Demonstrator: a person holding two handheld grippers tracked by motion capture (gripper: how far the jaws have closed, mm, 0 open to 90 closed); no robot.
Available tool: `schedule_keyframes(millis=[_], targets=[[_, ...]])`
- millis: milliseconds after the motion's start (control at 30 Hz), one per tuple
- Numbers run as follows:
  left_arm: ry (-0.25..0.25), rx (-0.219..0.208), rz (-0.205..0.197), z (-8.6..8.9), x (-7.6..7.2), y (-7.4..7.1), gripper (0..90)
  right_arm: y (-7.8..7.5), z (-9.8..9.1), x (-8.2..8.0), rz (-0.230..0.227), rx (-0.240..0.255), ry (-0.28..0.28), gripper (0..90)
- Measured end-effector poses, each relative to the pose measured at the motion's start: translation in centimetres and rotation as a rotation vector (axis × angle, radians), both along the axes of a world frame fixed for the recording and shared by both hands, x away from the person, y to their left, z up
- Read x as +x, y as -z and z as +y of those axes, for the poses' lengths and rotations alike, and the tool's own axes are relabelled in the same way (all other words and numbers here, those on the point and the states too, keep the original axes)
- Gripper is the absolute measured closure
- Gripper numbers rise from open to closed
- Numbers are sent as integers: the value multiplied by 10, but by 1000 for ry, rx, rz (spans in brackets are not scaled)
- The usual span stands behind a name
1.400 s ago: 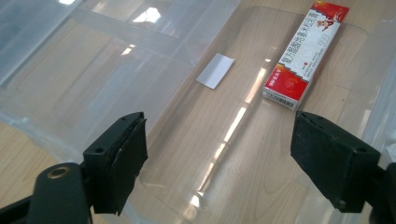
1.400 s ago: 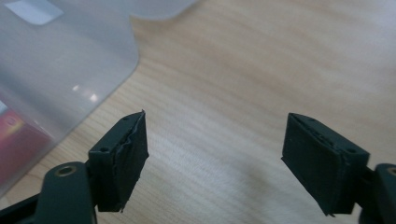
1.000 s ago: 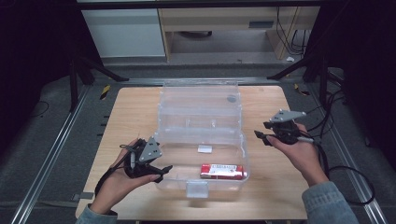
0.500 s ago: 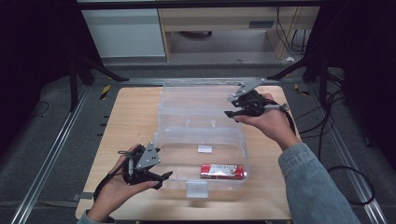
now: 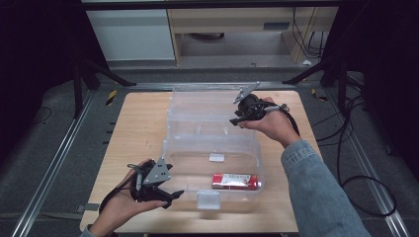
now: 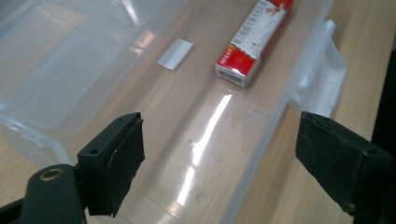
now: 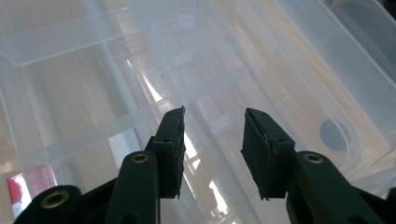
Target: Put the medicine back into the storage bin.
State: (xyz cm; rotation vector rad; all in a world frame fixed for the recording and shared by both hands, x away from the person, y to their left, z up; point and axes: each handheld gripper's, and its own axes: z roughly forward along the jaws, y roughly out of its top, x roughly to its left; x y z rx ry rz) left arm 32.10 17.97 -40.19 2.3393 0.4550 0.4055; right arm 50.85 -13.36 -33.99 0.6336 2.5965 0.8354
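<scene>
Dark floor and metal rails surround a pale wooden worktop (image 5: 138, 128) at the centre of the high view. On it stands a clear plastic storage bin (image 5: 212, 148), its hinged lid (image 5: 207, 106) thrown back toward the top of the frame. The bin is transparent with moulded ribs, and a white latch (image 5: 207, 200) sits on its near wall. Inside, at lower right of the bin floor, lies a red and white carton (image 5: 236, 181), flat on its long side; a small white label (image 5: 216, 157) lies near it.

Left tool (image 5: 170, 195), lower left of the frame, is spread wide, with the bin's near corner between its jaws; nothing is gripped. Right tool (image 5: 236, 117), upper centre, hovers over the lid's edge; its jaws have just been closing, stand partly apart, and pinch nothing.
</scene>
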Motion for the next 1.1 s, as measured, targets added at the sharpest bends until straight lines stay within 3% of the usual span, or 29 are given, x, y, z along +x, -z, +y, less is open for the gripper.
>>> schedule_keyframes(millis=[100,400,467,733,833,1100], targets=[[14,31,11,-3,1,8,167,0,1,0,-8,-2,-2,609],[13,89,35,-9,5,26,397,1,4,2,-11,-14,-28,650],[13,75,64,-8,7,29,481,0,5,2,-13,-20,-37,674],[3,44,77,-5,13,28,675,0,8,11,-26,-23,-39,712],[-10,34,82,-4,19,29,666,-1,7,16,-18,-30,-47,724],[11,3,95,-7,32,30,686,-3,12,30,-21,-75,-68,732]])
